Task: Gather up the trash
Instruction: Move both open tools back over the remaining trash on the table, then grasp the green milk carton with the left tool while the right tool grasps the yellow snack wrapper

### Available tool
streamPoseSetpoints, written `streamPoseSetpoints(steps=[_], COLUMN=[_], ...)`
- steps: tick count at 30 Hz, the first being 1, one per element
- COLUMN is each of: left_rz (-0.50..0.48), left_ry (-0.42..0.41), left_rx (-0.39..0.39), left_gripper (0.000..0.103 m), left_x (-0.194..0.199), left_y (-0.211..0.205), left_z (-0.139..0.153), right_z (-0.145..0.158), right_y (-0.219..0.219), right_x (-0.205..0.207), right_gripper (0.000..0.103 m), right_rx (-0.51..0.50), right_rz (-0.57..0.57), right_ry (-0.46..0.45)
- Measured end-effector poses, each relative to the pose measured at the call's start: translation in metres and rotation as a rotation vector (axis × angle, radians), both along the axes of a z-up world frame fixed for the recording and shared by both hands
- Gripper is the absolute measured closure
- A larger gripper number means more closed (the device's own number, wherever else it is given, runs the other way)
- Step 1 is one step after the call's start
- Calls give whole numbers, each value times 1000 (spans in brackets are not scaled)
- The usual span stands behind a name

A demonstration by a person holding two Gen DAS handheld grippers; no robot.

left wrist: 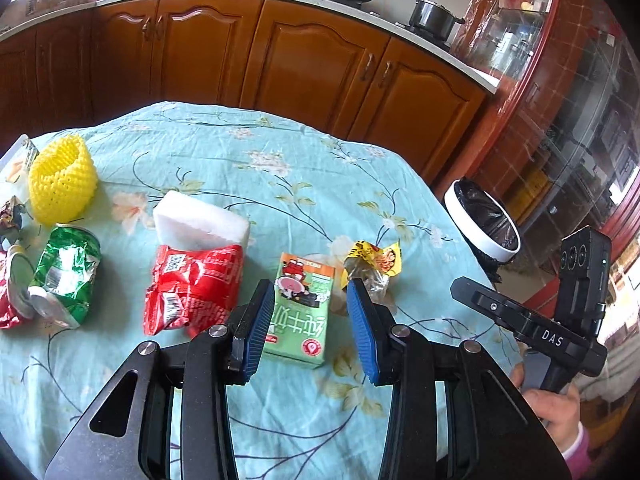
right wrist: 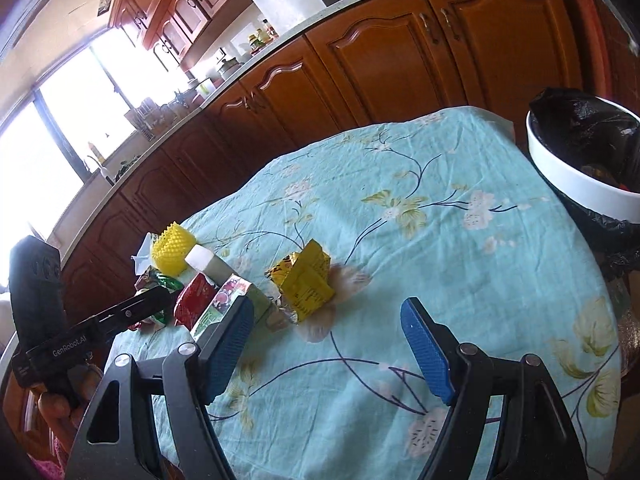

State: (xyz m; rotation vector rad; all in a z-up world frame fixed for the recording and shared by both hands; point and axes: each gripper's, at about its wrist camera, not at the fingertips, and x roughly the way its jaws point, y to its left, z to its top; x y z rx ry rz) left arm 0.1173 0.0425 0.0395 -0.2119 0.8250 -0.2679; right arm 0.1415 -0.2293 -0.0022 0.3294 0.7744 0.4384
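Trash lies scattered on the flowered bench (left wrist: 280, 152): a green milk carton (left wrist: 302, 312) sits nearest us, with a crumpled yellow wrapper (left wrist: 374, 258) just beside it, a red packet (left wrist: 196, 288) and white foam block (left wrist: 200, 220) to its other side, then a crushed green can (left wrist: 66, 272) and a yellow foam net (left wrist: 62, 178) further out. We hold our left tongs (left wrist: 310, 320) released over the carton, pads either side of it and not pressing. Our right tongs (right wrist: 326, 344) stand wide apart over bare cloth, grasping nothing, near the yellow wrapper (right wrist: 304, 282). We judge the step to be lining up on the carton; next we need to lower and clench across its narrow faces. Off the bench's edge stands the white bin (right wrist: 576, 184), lined with a black bag, with a few dark scraps inside that we cannot identify.
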Motion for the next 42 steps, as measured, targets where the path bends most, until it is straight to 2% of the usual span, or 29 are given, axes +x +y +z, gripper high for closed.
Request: streamPoseSetpoints(steps=[8, 11, 15, 17, 20, 22, 24, 25, 26, 27, 29, 34, 42], left_rz=[-23, -45, -81, -100, -102, -104, -99, -98, -99, -99, -104, -124, -176], left_ry=[42, 48, 50, 50, 61, 74, 85, 86, 88, 83, 81, 75, 42], left_rx=[33, 52, 90, 111, 156, 170, 185, 191, 190, 181, 170, 120, 97], left_gripper=[65, 55, 51, 42, 42, 42, 47, 57, 57, 57, 57, 58, 58], left_x=[0, 3, 7, 9, 15, 20, 23, 24, 25, 26, 27, 30, 35], left_y=[-1, -7, -19, -24, -31, -34, -38, -39, -40, -40, -41, -50, -83], left_z=[-19, -23, -28, -31, -41, -49, -55, -57, -57, -56, -55, -48, -34], right_z=[-6, -8, -12, -15, -19, -24, -30, -32, -33, -33, -30, -24, -11], right_y=[24, 31, 37, 38, 41, 43, 43, 41, 38, 36, 31, 11, -31], right_x=[13, 21, 31, 39, 50, 56, 61, 62, 61, 60, 57, 50, 35], right_gripper=[25, 25, 26, 26, 26, 35, 64, 72, 85, 92, 96, 97, 97], right_rx=[-14, -22, -23, -18, -26, -37, -49, -44, -37, -35, -46, -45, -26], right_rz=[45, 61, 66, 62, 63, 65, 61, 57, 54, 49, 38, 5, -67], right_ry=[9, 15, 23, 33, 47, 60, 79, 84, 85, 80, 62, 45, 21])
